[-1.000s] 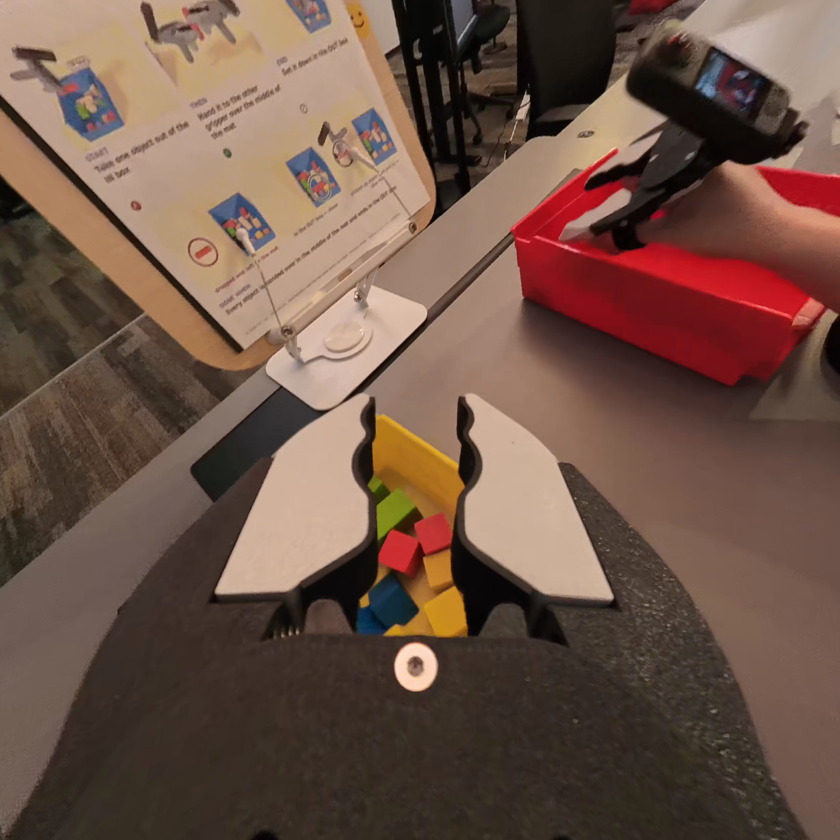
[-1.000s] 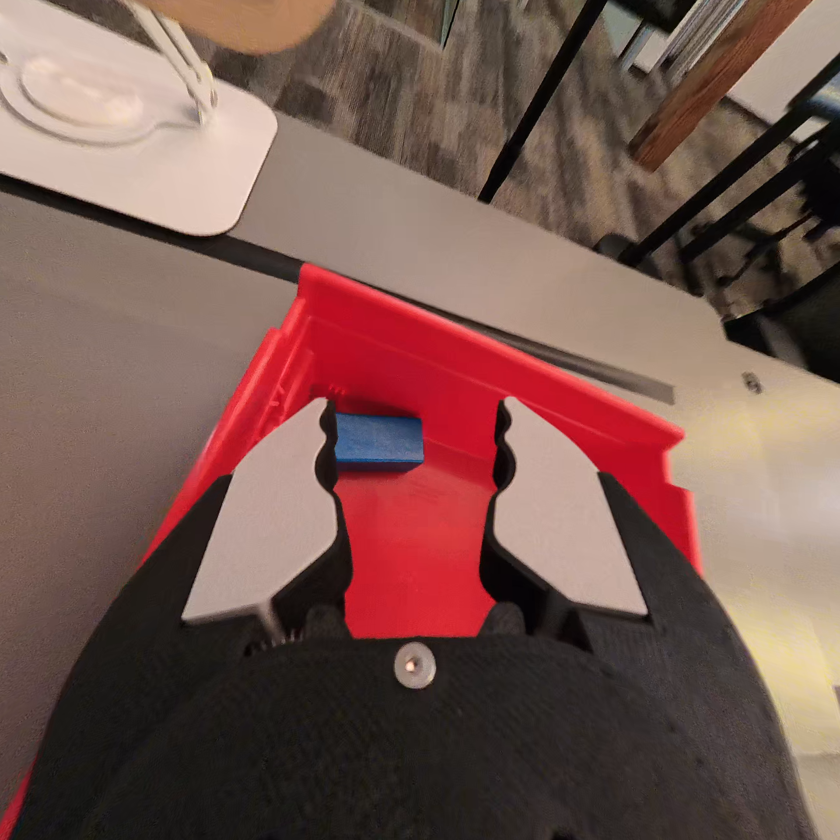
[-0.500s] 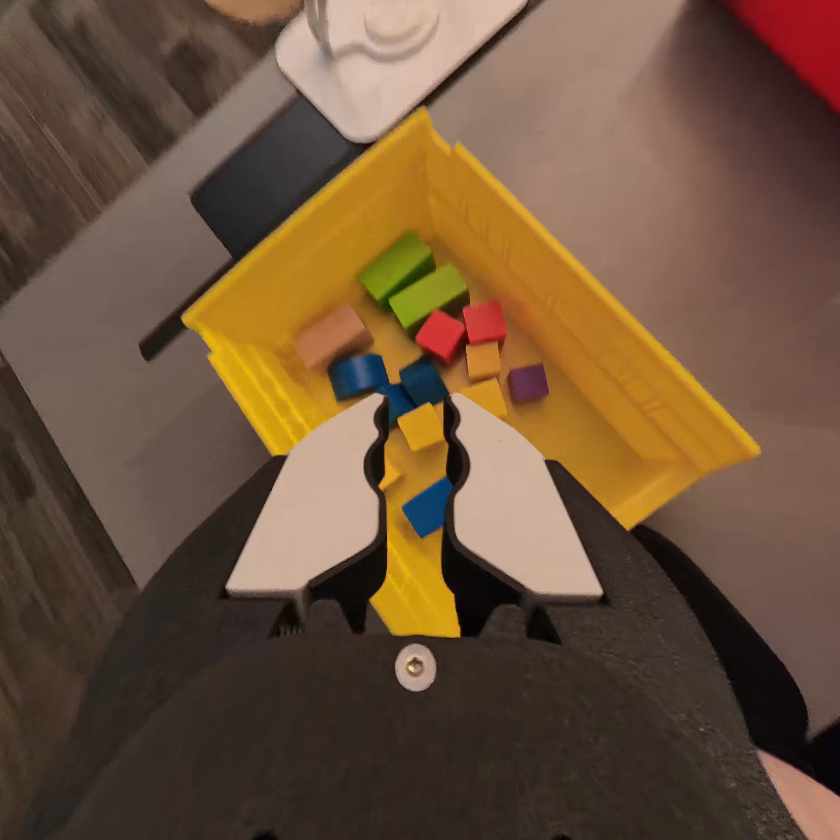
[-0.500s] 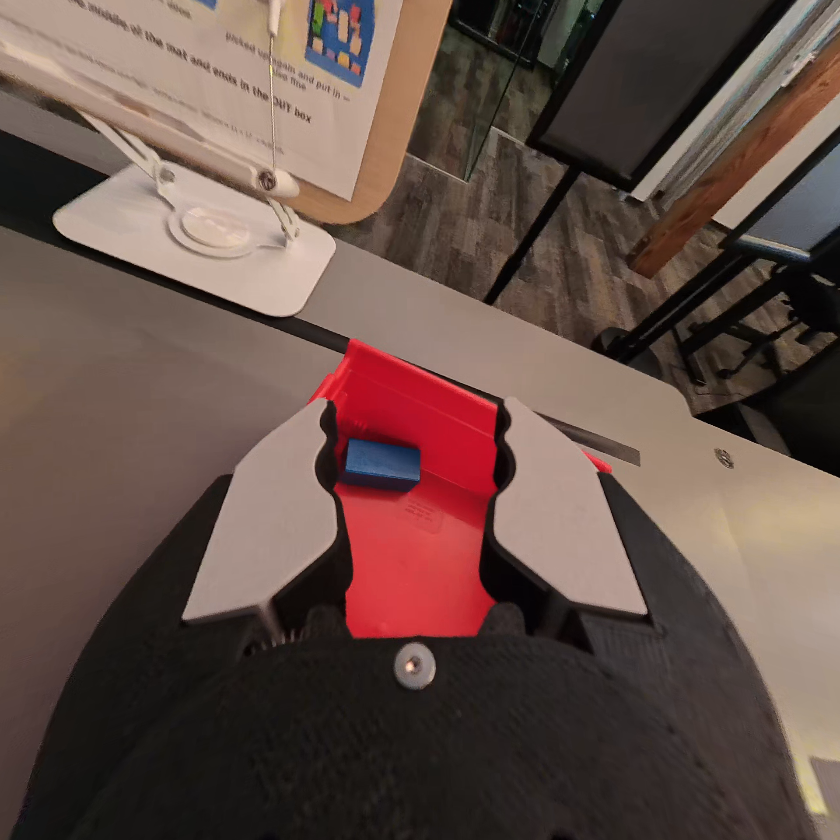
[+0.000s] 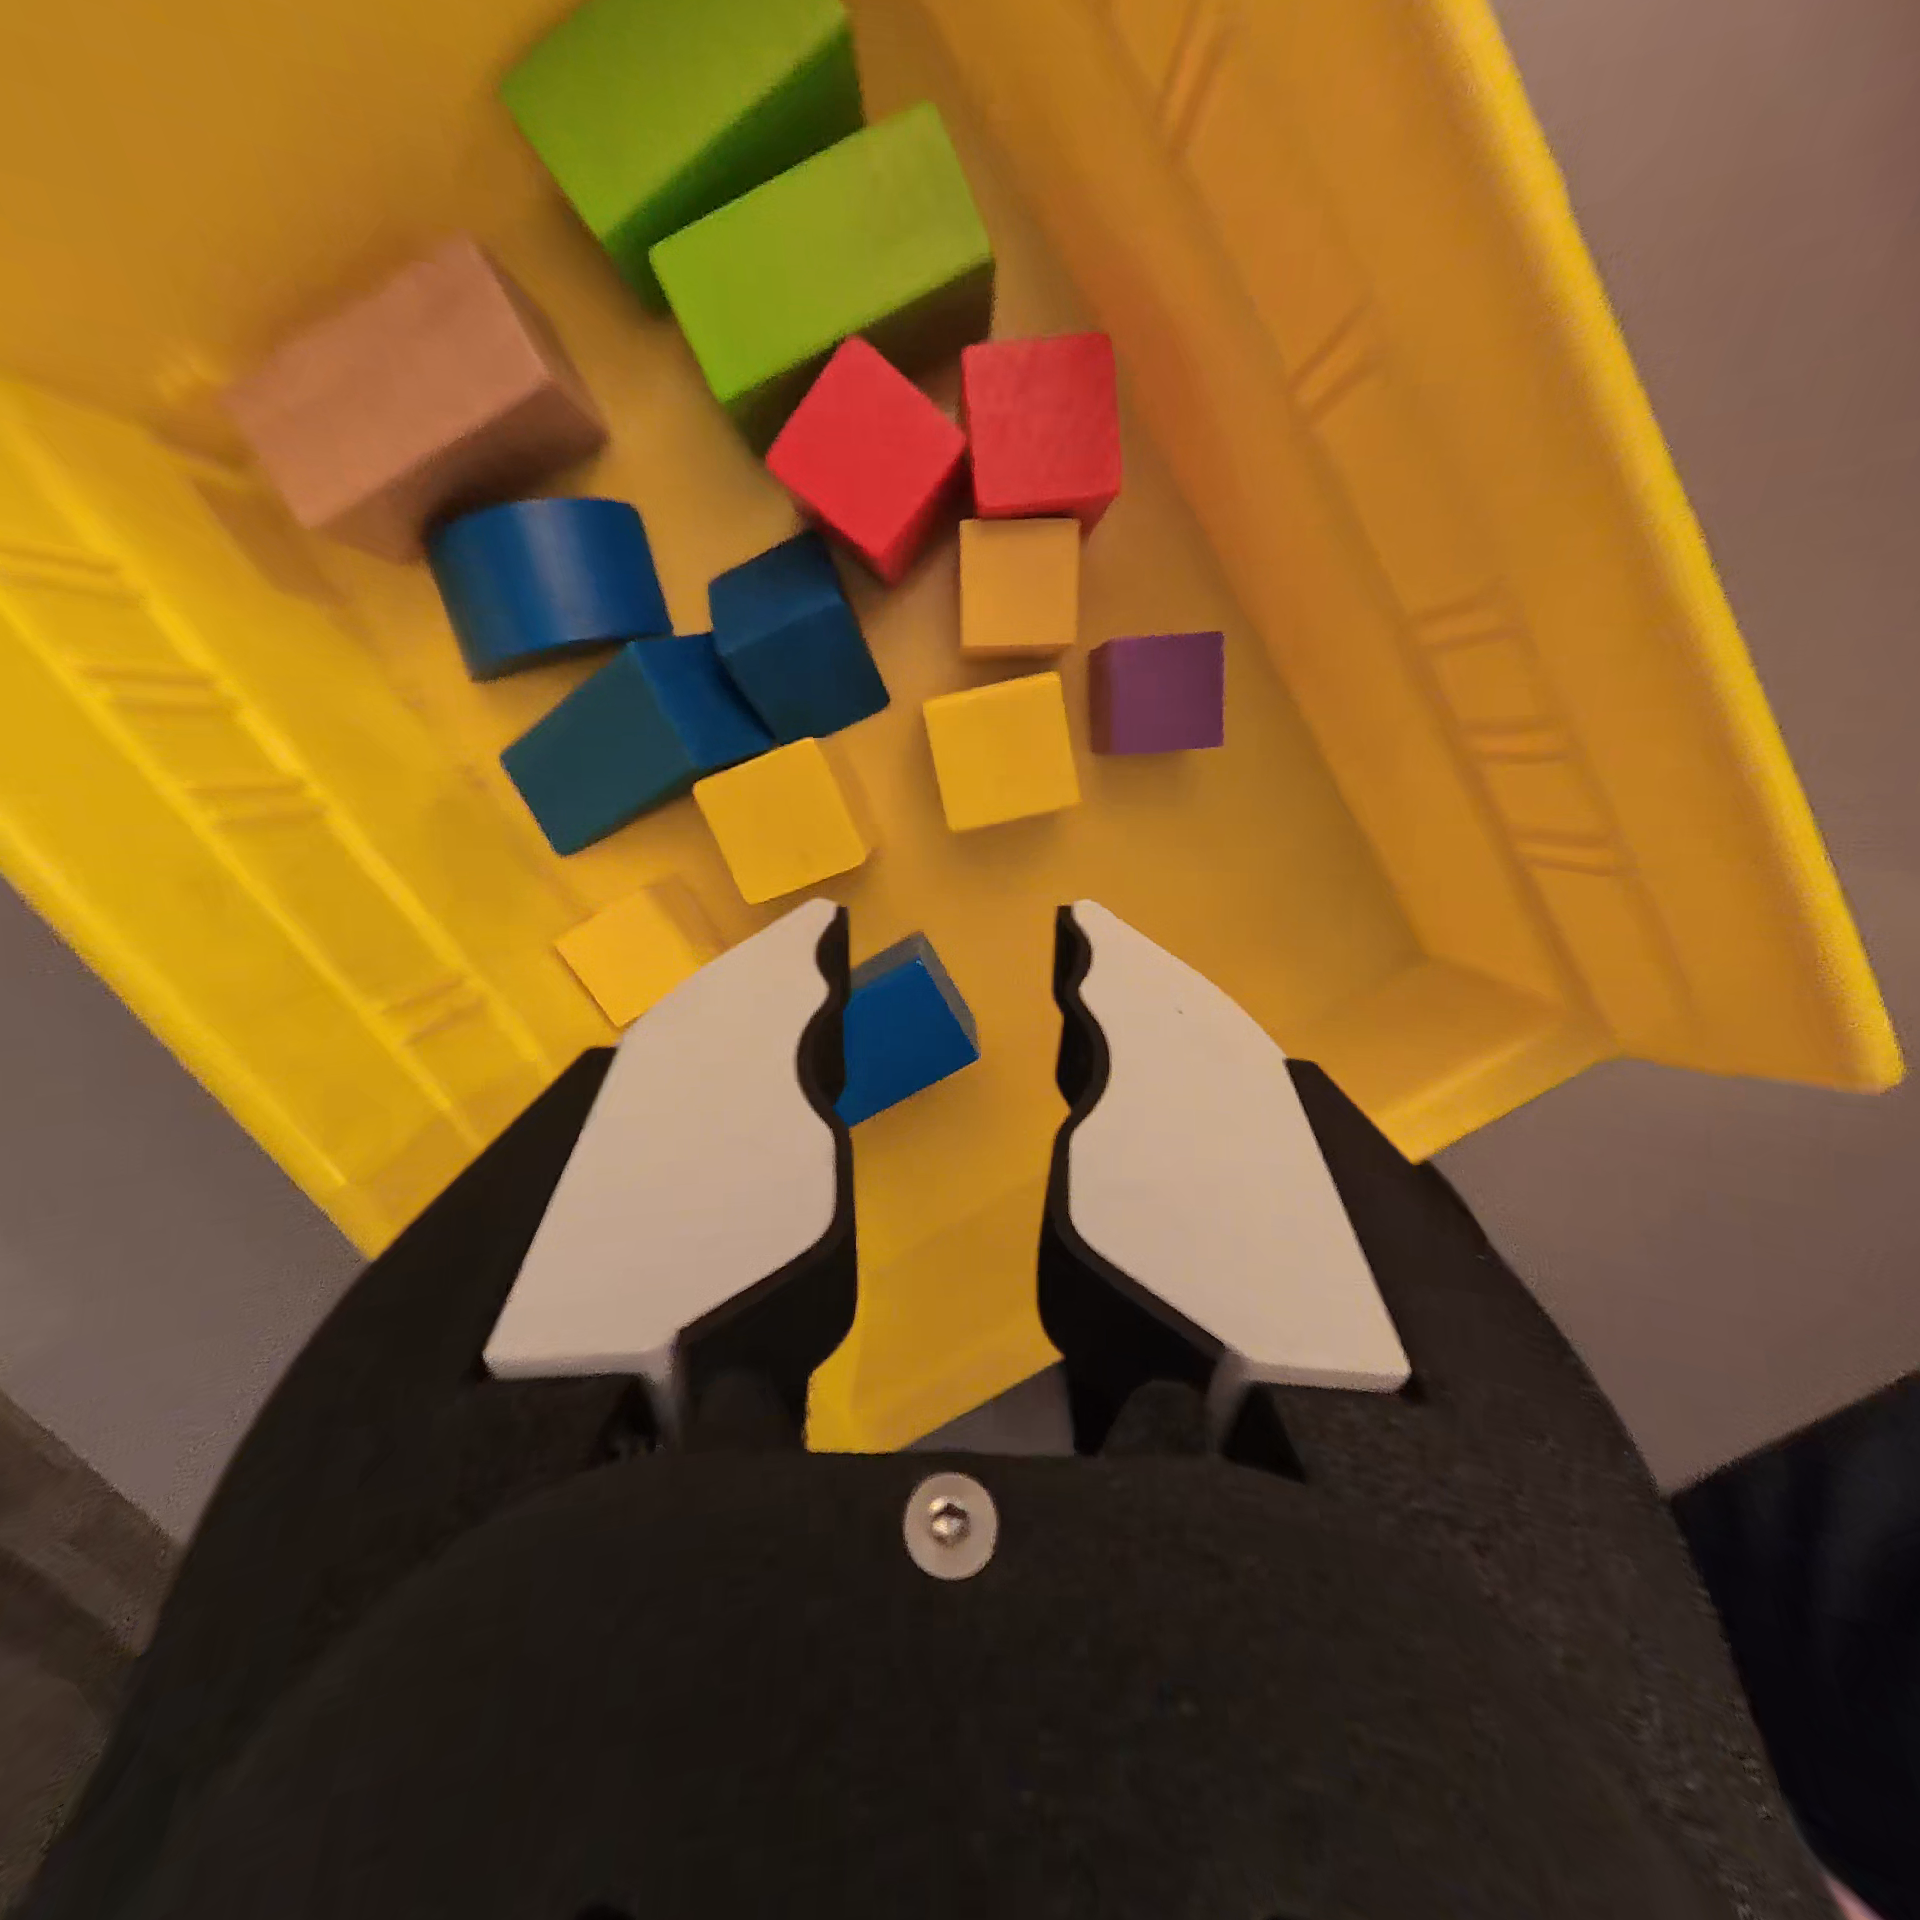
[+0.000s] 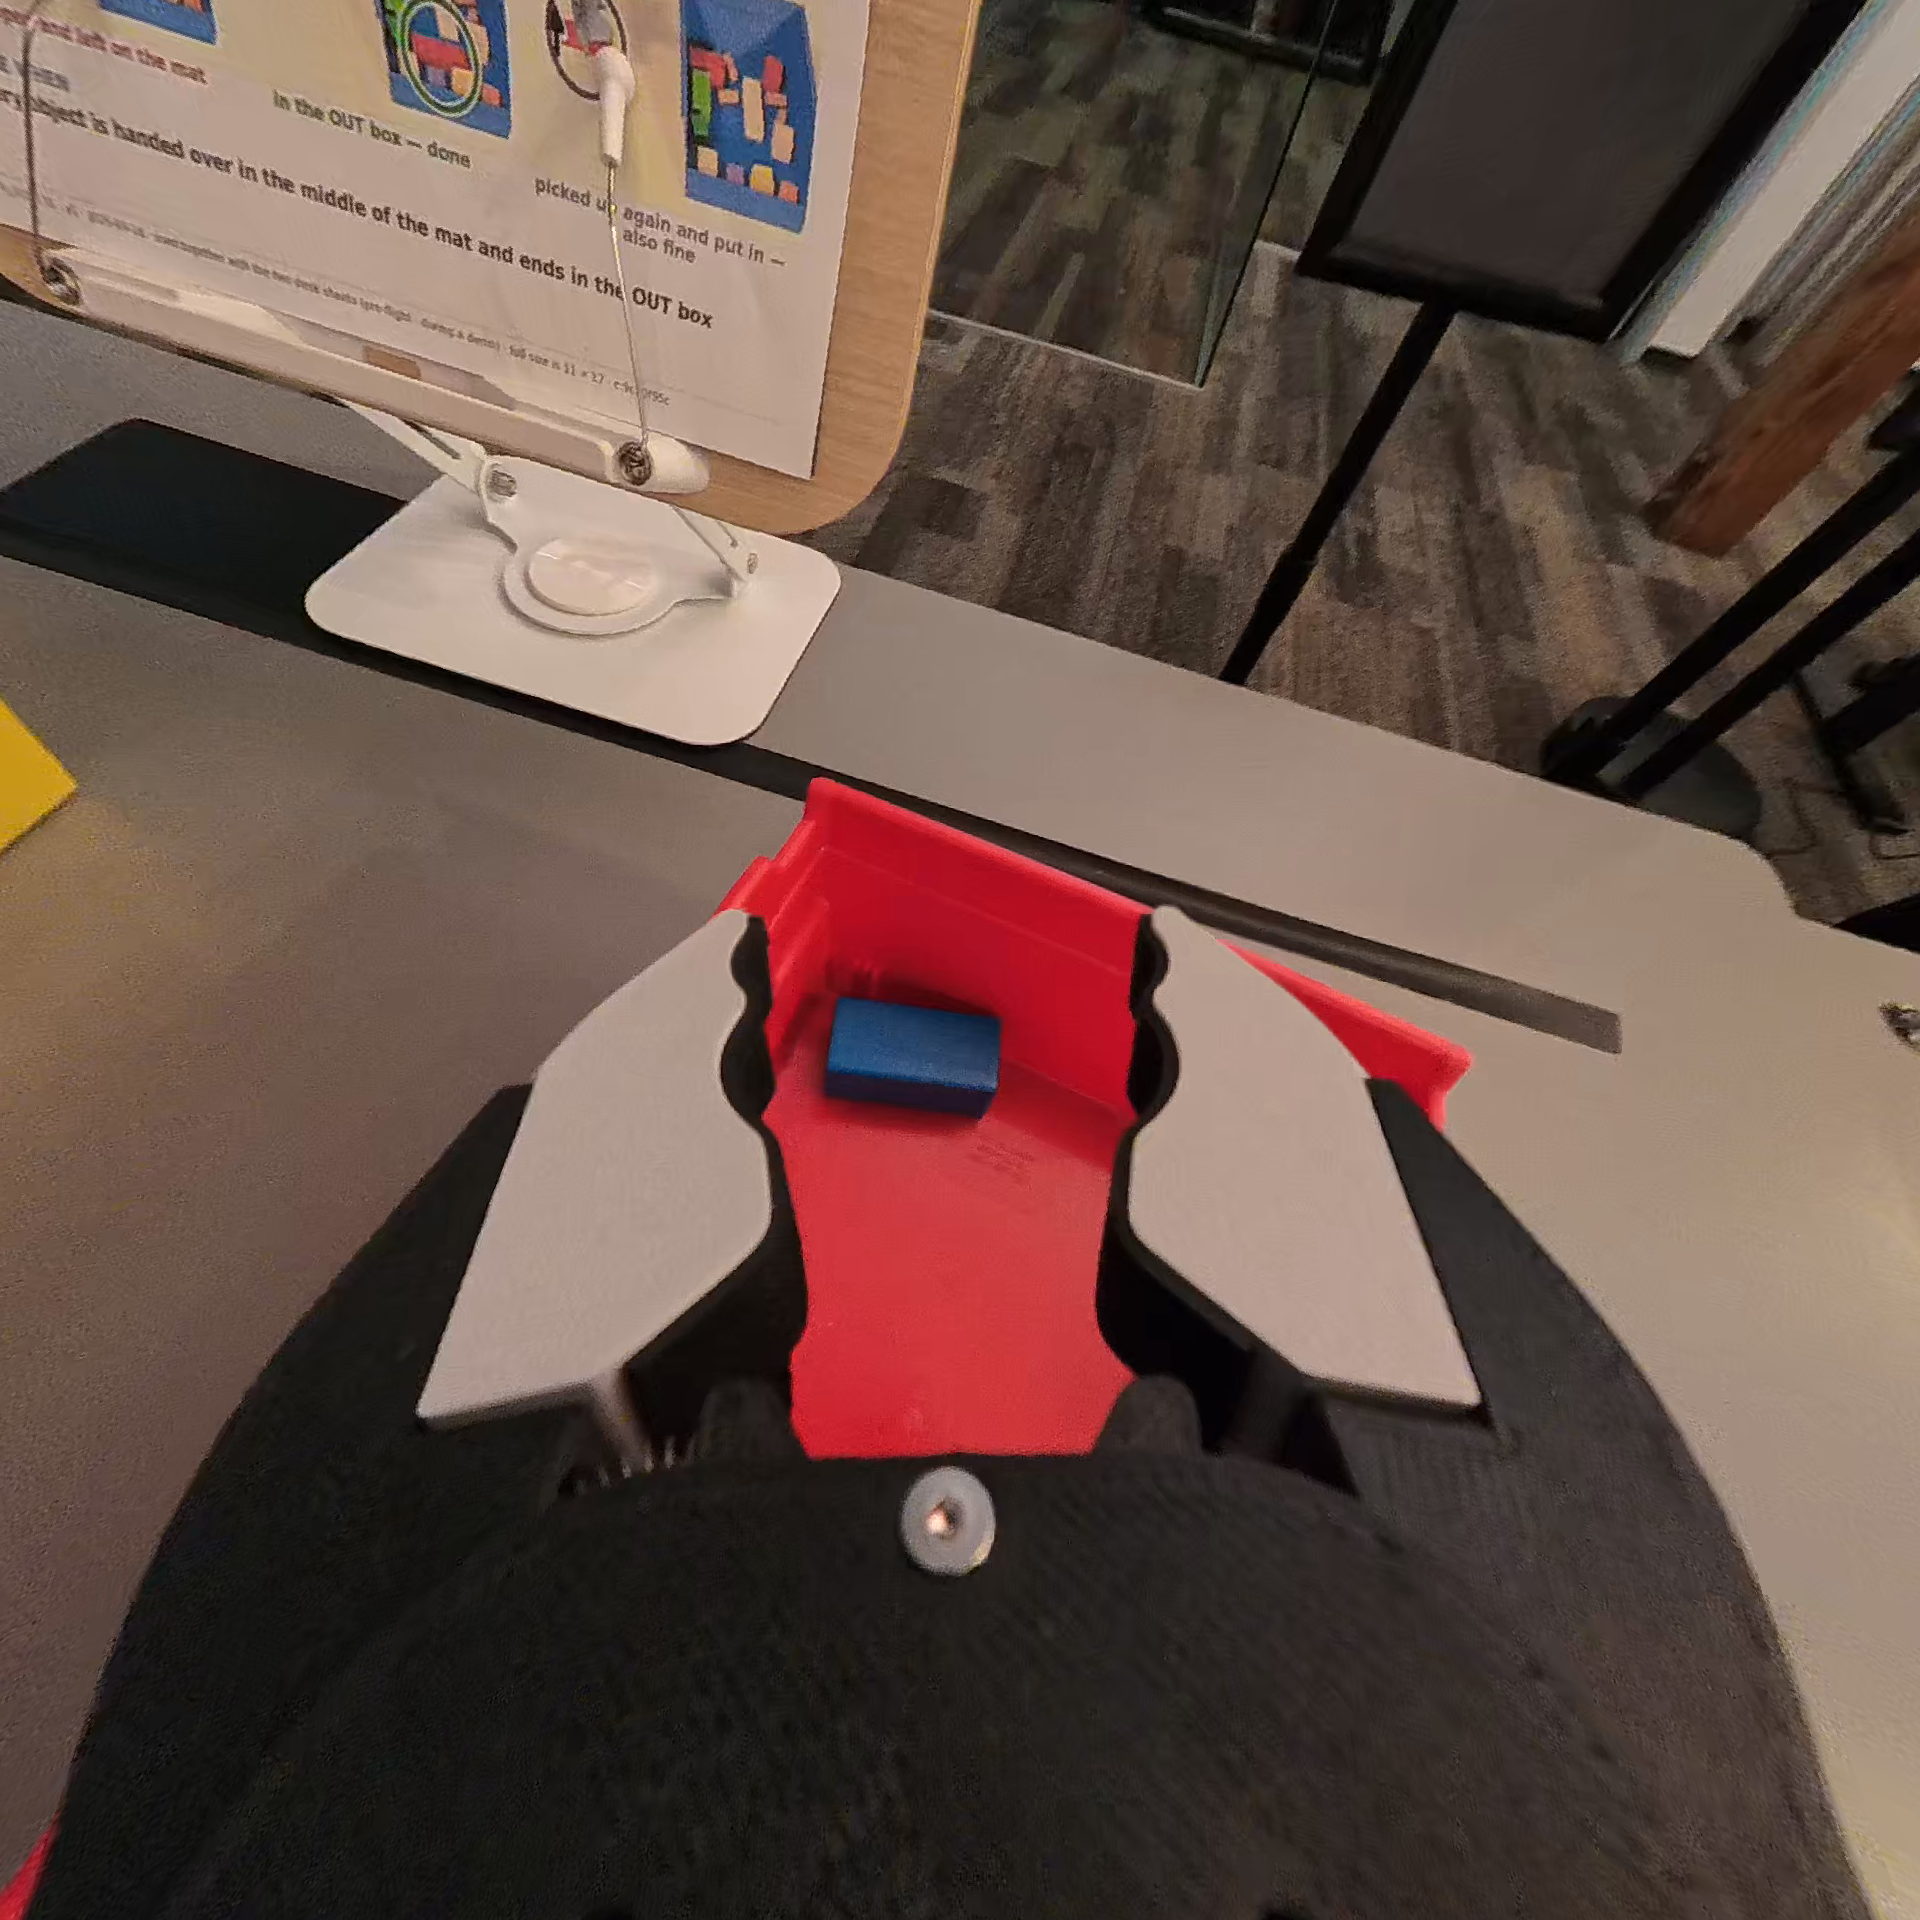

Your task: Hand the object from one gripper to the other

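A small blue block [image 5: 902, 1029] is lying on the floor of the yellow bin [image 5: 1455, 540] near its near wall, sitting between the parted fingers of the left gripper [image 5: 948, 971] and just beside the left finger, not clamped. Farther into the bin, yellow cubes [image 5: 1000, 750], a purple cube [image 5: 1155, 692], red cubes [image 5: 868, 457] and green blocks [image 5: 821, 260] are lying scattered. The right gripper [image 6: 948, 951] is hanging with jaws wide apart and empty over the red bin [image 6: 966, 1247], where a blue flat block [image 6: 912, 1055] is resting near the far left corner
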The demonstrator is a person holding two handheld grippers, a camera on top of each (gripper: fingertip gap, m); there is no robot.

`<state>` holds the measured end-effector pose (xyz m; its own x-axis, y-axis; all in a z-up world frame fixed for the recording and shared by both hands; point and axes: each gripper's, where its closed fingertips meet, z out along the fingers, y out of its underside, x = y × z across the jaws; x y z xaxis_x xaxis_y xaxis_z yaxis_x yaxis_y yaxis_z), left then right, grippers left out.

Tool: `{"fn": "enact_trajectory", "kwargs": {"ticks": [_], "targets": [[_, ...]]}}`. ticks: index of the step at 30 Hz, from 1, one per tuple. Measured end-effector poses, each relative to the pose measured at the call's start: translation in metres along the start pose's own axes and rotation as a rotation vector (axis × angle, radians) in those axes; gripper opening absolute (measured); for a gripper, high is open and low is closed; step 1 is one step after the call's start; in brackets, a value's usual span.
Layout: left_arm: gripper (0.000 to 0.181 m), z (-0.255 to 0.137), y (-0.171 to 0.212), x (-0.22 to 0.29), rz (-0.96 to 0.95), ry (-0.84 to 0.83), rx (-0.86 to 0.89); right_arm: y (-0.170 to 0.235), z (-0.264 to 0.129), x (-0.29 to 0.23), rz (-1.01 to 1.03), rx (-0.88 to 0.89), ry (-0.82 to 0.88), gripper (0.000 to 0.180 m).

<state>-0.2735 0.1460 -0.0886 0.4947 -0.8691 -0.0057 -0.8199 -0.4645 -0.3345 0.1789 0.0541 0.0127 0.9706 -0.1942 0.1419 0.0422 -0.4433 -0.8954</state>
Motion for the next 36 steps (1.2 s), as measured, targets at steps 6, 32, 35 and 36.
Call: {"fn": "enact_trajectory", "kwargs": {"ticks": [6, 32, 35, 36], "targets": [[0.043, 0.007, 0.019, -0.024, -0.250, -0.171, 0.023, -0.001, 0.001, -0.008, 0.039, -0.004, -0.077, 0.068], [0.062, 0.030, 0.054, -0.036, -0.464, -0.320, -0.118, 0.000, -0.007, -0.033, 0.052, -0.041, -0.265, 0.067], [0.067, 0.034, 0.053, -0.034, -0.448, -0.308, -0.117, 0.001, -0.006, -0.033, 0.045, -0.048, -0.268, 0.067], [0.067, 0.036, 0.053, -0.033, -0.448, -0.305, -0.123, 0.001, -0.006, -0.034, 0.046, -0.048, -0.270, 0.067]]}}
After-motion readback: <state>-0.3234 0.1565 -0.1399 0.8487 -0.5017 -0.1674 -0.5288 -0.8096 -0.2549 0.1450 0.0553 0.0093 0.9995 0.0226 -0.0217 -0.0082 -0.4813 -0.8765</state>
